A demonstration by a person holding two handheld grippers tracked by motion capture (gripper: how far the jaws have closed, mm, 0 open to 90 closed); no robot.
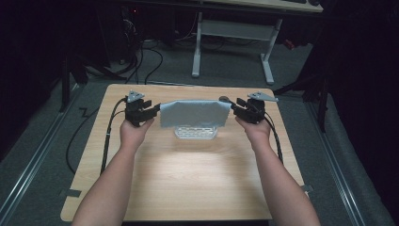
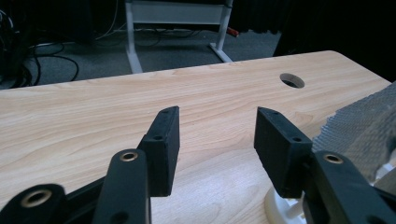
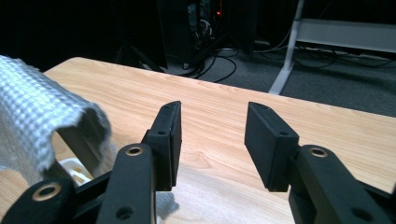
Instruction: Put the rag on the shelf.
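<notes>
A light blue-grey waffle cloth [image 1: 195,113] lies draped over a white slotted basket [image 1: 195,133] near the middle of the wooden table [image 1: 188,179]. My left gripper [image 1: 154,109] hovers just off the cloth's left end, and my right gripper [image 1: 236,107] just off its right end. In the left gripper view the jaws [image 2: 217,116] stand wide apart with bare table between them; the cloth [image 2: 364,126] and the basket's rim [image 2: 280,205] lie to their right. In the right gripper view the jaws [image 3: 212,112] are likewise apart and empty, with the cloth [image 3: 37,112] to their left.
A round cable hole [image 2: 292,80] sits in the table near its far edge. Beyond the table stand a white desk frame [image 1: 230,33] and dark equipment, with cables [image 1: 150,61] on the grey floor. Cables trail from both grippers along the table's sides.
</notes>
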